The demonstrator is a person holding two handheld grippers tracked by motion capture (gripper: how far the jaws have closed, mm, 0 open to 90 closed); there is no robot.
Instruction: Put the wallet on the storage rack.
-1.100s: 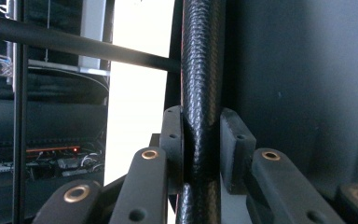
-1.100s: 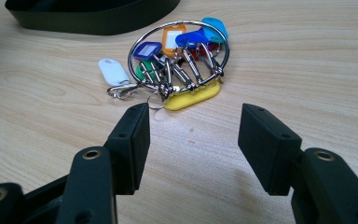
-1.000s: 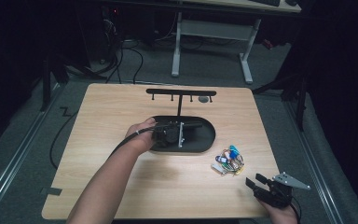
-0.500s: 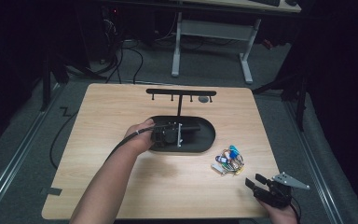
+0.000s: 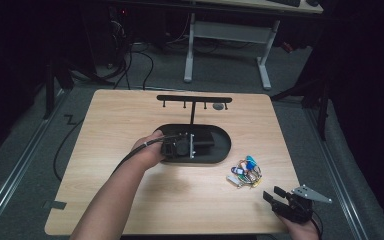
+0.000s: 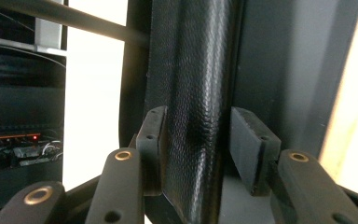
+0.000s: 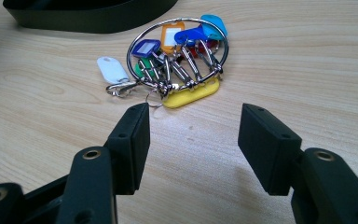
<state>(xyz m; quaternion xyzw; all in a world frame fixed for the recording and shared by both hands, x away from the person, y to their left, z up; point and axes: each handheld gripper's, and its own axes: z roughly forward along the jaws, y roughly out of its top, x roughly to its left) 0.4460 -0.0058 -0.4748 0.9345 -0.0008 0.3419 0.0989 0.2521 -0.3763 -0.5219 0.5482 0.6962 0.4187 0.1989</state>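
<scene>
Straddling the black stand (image 6: 193, 116), the left gripper (image 6: 196, 140) has jaws just opening.

Too close and cropped to name: black textured upright (image 6: 193, 93) between left gripper (image 6: 198, 154) pads. Too small to identify: object (image 5: 219, 106) under far rack (image 5: 194, 99)

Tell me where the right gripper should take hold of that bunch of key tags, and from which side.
Grip the big metal ring at its near arc, likely from above with the right gripper. The key tags lie flat on the table, so only the thin ring gives the fingers an edge to pinch.
</scene>
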